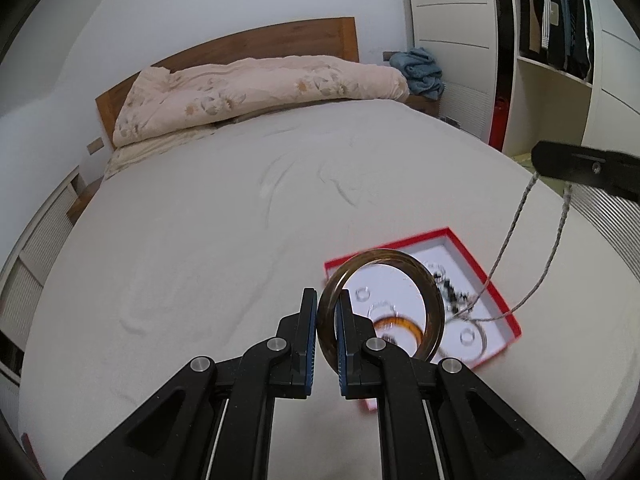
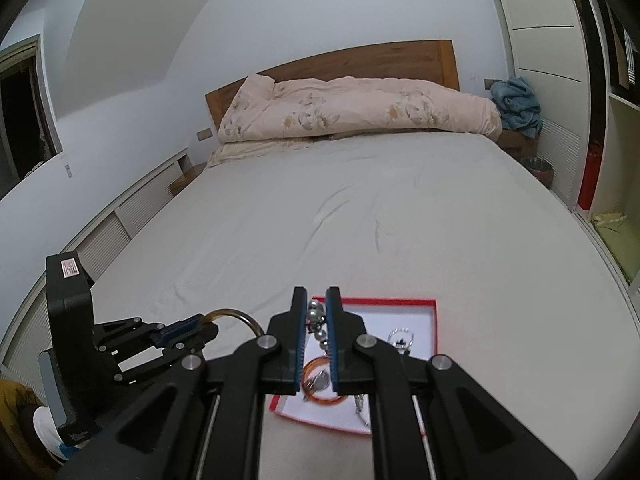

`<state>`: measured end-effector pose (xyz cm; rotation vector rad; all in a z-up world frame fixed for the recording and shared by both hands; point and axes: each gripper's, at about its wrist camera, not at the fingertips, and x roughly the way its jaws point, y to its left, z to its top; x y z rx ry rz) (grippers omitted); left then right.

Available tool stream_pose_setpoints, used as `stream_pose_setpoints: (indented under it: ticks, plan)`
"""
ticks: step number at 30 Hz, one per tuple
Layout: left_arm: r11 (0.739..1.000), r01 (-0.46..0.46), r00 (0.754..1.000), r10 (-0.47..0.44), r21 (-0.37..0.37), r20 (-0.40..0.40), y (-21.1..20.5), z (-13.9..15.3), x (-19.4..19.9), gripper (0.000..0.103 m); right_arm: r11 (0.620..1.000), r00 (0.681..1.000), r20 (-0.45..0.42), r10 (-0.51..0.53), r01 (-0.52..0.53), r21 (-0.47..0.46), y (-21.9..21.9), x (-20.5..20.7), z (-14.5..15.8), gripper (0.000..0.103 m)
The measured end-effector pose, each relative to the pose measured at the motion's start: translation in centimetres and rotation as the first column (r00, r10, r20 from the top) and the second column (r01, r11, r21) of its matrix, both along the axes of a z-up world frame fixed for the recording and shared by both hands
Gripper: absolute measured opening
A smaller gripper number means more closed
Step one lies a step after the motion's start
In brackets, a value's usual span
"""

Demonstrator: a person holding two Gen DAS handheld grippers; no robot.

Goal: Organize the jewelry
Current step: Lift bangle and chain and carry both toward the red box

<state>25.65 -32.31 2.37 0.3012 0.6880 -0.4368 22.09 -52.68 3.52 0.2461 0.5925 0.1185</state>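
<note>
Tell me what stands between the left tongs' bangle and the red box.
Nothing solid: the bangle, clamped in the left tongs, hangs over the red box. Only the right tongs' chain dangles into the box's right side.

Wide open bedsheet (image 2: 360, 216) from nine o'clock round to one o'clock of the red box (image 2: 434, 320), flat and bare all the way up to the rolled quilt (image 2: 360, 112) at twelve, so either gripper can sweep there freely. The box itself is the crowded spot: its low red wall rings an orange bangle (image 2: 320, 398), small rings and a dark beaded tangle (blurred, hard to sort). Above it the left gripper (image 1: 327, 300) carries a brown bangle (image 1: 434, 304) that overhangs the tray. At two o'clock of the box in the left view, the right gripper (image 1: 538, 160) trails a silver chain (image 1: 516, 224) down into the tray, cutting that approach. The wardrobe (image 1: 452, 20) walls off the bed's right side.
</note>
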Motion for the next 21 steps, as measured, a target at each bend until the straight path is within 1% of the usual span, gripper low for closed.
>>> stream_pose_setpoints:
  ticks: [4,12,16,21]
  plan:
    - [1.0,0.013,1.0,-0.013,-0.006,-0.003,-2.0,-0.6,1.9,0.009,1.0,1.0,-0.003,-0.021,0.021,0.008,-1.3,2.0,-1.0,0.008]
    - [0.999,0.036,0.999,-0.036,0.007,-0.037,-5.2,-3.3,4.6,0.009,0.999,0.999,-0.029,-0.039,0.039,0.002,-2.6,5.6,-4.0,0.009]
    - [0.999,0.037,0.997,-0.036,0.013,-0.07,-6.2,-5.1,5.7,0.009,0.999,0.998,-0.051,-0.045,0.045,0.007,-3.0,6.5,-5.9,0.009]
    - [0.999,0.037,0.993,-0.034,0.026,-0.111,-6.7,-7.5,6.2,0.009,0.998,0.993,-0.106,-0.057,0.059,0.018,-3.8,6.7,-9.1,0.009]
